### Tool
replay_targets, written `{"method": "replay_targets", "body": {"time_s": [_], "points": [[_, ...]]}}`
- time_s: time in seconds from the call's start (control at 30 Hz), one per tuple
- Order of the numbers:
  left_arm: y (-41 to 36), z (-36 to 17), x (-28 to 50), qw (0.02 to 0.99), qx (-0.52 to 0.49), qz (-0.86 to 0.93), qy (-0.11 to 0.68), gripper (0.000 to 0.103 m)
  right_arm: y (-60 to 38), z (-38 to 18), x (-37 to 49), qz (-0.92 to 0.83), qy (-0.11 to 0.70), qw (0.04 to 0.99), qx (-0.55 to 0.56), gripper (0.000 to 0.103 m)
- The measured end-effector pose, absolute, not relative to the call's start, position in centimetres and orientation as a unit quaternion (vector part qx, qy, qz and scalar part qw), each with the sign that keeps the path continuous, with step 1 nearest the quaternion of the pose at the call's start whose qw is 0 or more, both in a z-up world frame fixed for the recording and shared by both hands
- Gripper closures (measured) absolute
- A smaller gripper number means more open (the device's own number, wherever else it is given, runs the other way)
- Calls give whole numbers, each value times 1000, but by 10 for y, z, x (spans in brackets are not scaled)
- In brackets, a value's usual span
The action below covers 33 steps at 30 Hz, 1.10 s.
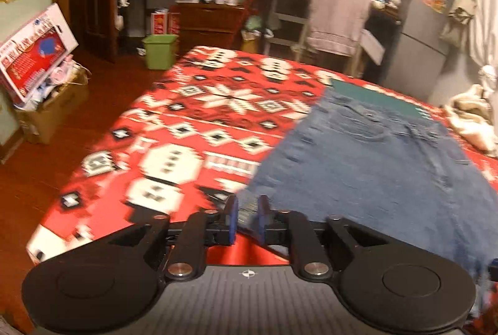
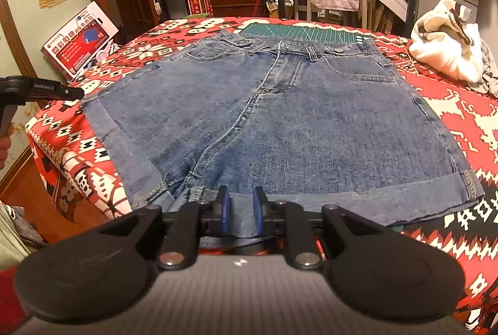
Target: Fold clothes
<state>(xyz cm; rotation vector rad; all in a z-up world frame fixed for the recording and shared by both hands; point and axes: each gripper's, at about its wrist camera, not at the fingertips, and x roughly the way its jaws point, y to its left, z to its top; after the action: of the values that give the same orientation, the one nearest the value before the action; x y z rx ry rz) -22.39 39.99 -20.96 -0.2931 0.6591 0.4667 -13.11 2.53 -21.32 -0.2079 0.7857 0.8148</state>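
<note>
The table (image 2: 435, 123) carries a red patterned cloth, and this gives a wide flat place, which I think is why the clothes are laid here for folding. On it the denim shorts (image 2: 280, 117) lie spread flat and front side up, with the waistband at the far edge, partly over a green cutting mat (image 2: 311, 34), and the two cuffed leg hems at the near edge, so both hems are easy to reach. At the far right a white garment (image 2: 445, 45) lies crumpled, well apart from the shorts; it probably waits for its turn. The right gripper (image 2: 239, 205) is at the near hem close to the crotch, and its blue fingers (image 2: 224, 207) have the cuff cloth between them; whether they really pinch it I cannot tell, since a gap is seen. The left gripper (image 1: 247, 218) is at the left leg's hem corner, its fingers (image 1: 232, 219) narrow with denim between, but the picture is blurred, so the grip is also not sure. With both hems held like this, I judge that the next move is to lift them toward the waistband.
</note>
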Motion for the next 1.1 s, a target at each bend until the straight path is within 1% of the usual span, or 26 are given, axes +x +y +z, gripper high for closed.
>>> {"method": "replay_targets", "body": {"time_s": [0.13,0.2,0.27,0.3,0.47,0.67,0.77,0.9,0.97,1.03,1.07,1.1], "points": [[411,-220,-219,906,-139,220,333,75,28,-215,-127,384,377,837,-97,85],[411,-225,-218,908,-127,214,337,66,30,-215,-126,383,379,837,-97,85],[411,-227,-219,910,-124,211,333,60,32,-216,-125,383,381,836,-98,85],[412,-229,-221,911,-129,211,330,58,33,-216,-124,383,382,836,-98,85],[413,-231,-227,918,-145,185,320,59,38,-217,-123,382,384,835,-100,84],[410,-228,-230,915,-197,129,328,58,40,-218,-122,382,385,834,-101,83],[416,-229,-231,902,-260,116,325,57,41,-218,-123,382,384,834,-102,83],[427,-236,-235,869,-370,102,313,57,41,-218,-123,382,384,835,-102,82],[430,-237,-237,860,-392,111,306,57,41,-218,-123,382,384,835,-101,81],[431,-236,-238,858,-396,128,301,61,41,-217,-123,382,383,835,-101,80],[432,-236,-239,857,-398,137,298,65,41,-217,-124,382,383,835,-102,80],[432,-235,-239,856,-397,148,296,66,41,-217,-124,382,383,835,-102,79]]}}
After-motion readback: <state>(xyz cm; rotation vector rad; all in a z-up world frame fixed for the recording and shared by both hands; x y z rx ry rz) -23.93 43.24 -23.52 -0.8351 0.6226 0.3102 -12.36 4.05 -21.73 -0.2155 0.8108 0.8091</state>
